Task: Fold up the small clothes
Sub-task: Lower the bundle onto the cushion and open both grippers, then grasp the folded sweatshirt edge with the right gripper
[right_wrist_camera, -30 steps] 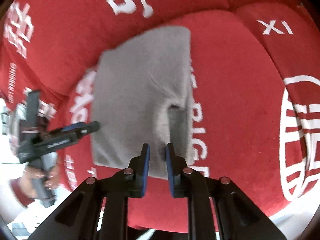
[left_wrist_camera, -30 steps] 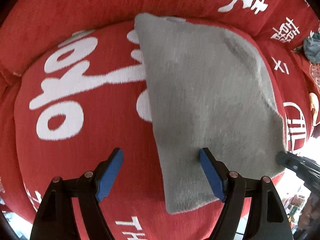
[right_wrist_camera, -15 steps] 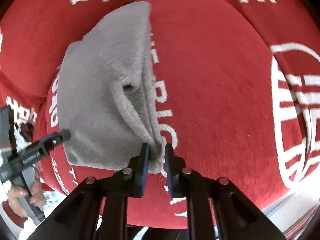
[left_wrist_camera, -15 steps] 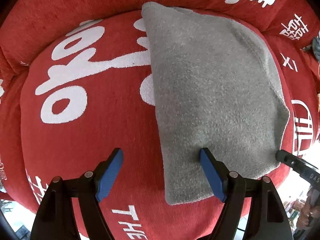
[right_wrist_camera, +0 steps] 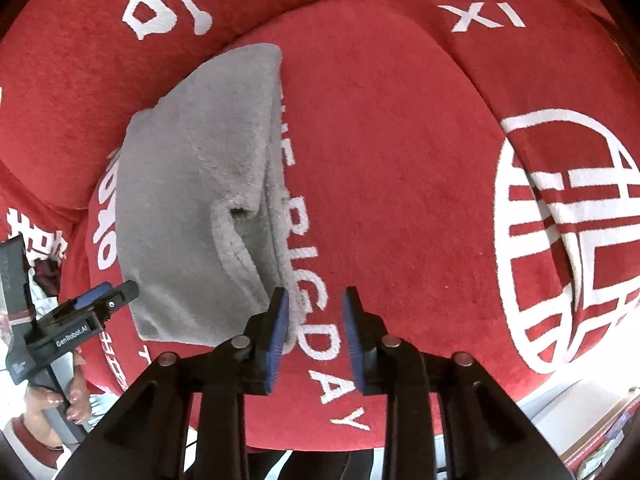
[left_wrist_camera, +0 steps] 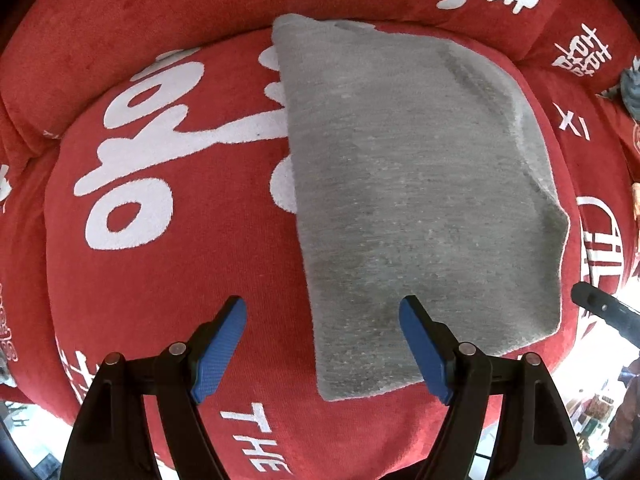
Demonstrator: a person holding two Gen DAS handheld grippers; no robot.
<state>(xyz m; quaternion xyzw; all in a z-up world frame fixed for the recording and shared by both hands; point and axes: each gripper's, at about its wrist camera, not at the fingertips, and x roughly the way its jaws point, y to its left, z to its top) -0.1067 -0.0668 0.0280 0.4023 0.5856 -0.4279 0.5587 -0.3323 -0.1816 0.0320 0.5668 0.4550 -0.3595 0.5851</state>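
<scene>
A folded grey garment [left_wrist_camera: 416, 184] lies flat on a red sofa cushion [left_wrist_camera: 168, 280] with white lettering. It also shows in the right wrist view [right_wrist_camera: 196, 208], with layered edges along its right side. My left gripper [left_wrist_camera: 322, 344] is open and empty, above the garment's near left edge. My right gripper [right_wrist_camera: 314, 332] is open and empty; the garment's near right corner lies by its left finger [right_wrist_camera: 276, 332]. The right gripper's tip shows in the left wrist view [left_wrist_camera: 600, 310], and the left gripper in the right wrist view [right_wrist_camera: 96, 304].
The red sofa backrest [left_wrist_camera: 200, 20] rises behind the cushion. A second seat cushion [right_wrist_camera: 560, 220] lies to the right. A dark grey cloth [left_wrist_camera: 632, 88] sits at the far right edge. The cushion's front edge [right_wrist_camera: 400, 436] drops off near my right gripper.
My right gripper has opened and let go of the garment's right edge, which now lies on the cushion. The left gripper stayed open and barely shifted.
</scene>
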